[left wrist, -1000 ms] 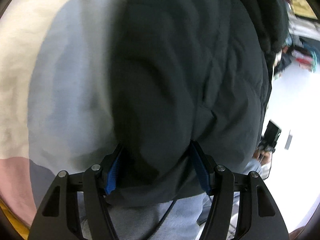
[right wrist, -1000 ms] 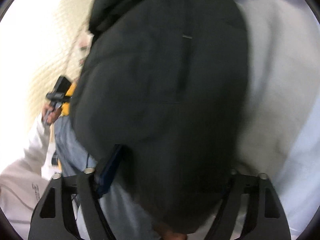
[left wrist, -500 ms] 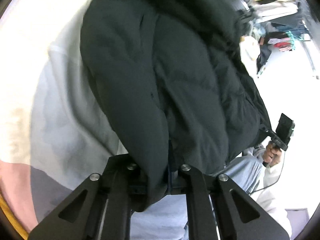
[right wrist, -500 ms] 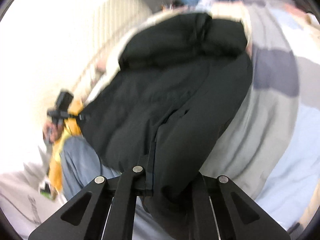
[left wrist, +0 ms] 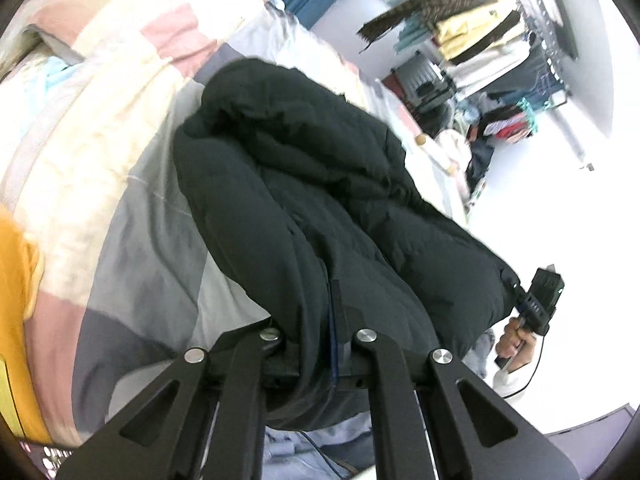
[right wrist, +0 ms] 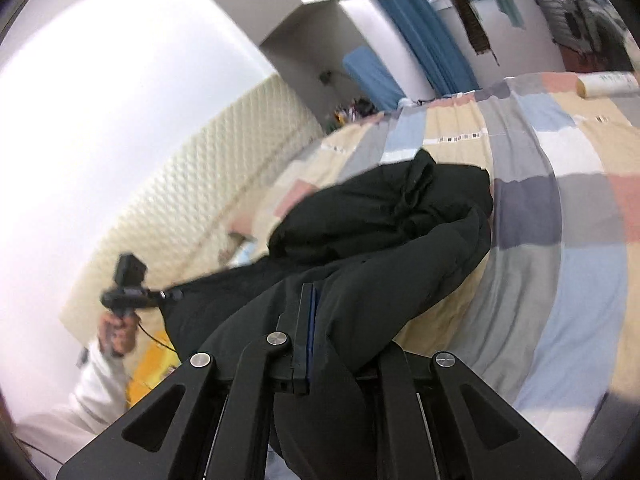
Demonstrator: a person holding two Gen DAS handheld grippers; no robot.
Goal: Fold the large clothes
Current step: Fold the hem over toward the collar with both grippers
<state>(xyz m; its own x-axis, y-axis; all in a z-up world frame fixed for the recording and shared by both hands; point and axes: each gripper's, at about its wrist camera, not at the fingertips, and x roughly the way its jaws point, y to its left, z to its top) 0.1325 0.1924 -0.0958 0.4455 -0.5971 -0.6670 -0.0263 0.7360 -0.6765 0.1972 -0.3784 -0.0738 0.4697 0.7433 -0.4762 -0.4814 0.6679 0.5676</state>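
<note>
Hanging between two grips, the black padded jacket (left wrist: 320,200) is held up at its near edge while its far part, a bunched hood or collar, rests on the bed (right wrist: 560,272). The bed is covered by a checked quilt (left wrist: 132,216) in grey, cream, pink and pale blue.

The jacket is judged soft and bulky, with puffy quilted chambers that compress easily under pressure. A smooth, faintly shiny shell is seen, so some slipperiness is to be expected, and a thick fold may creep out of a narrow grip. Little weight for its size is likely, yet the loose sag between the two grips suggests no stiffness at all; any shape must be given by the bed below it.

The left tool (left wrist: 332,336) is closed tight on a thick fold of the jacket edge, with fabric bulging to both sides of the blue-lined pads. The right tool (right wrist: 320,320) is likewise clamped on another part of that edge, cloth spilling over one finger. In each view the other handheld tool is seen at the far end of the stretched hem, held in a hand (left wrist: 514,342).

Hold is best taken at a seam, hem or zip line, where the padding is thin and the layers are stitched together, rather than on a fat chamber. Corners of the hem or the shoulder seams are judged the soundest places for spreading it flat.

Beyond the bed, a clothes rack (left wrist: 500,40) and a blue curtain (right wrist: 432,40) are visible.
</note>
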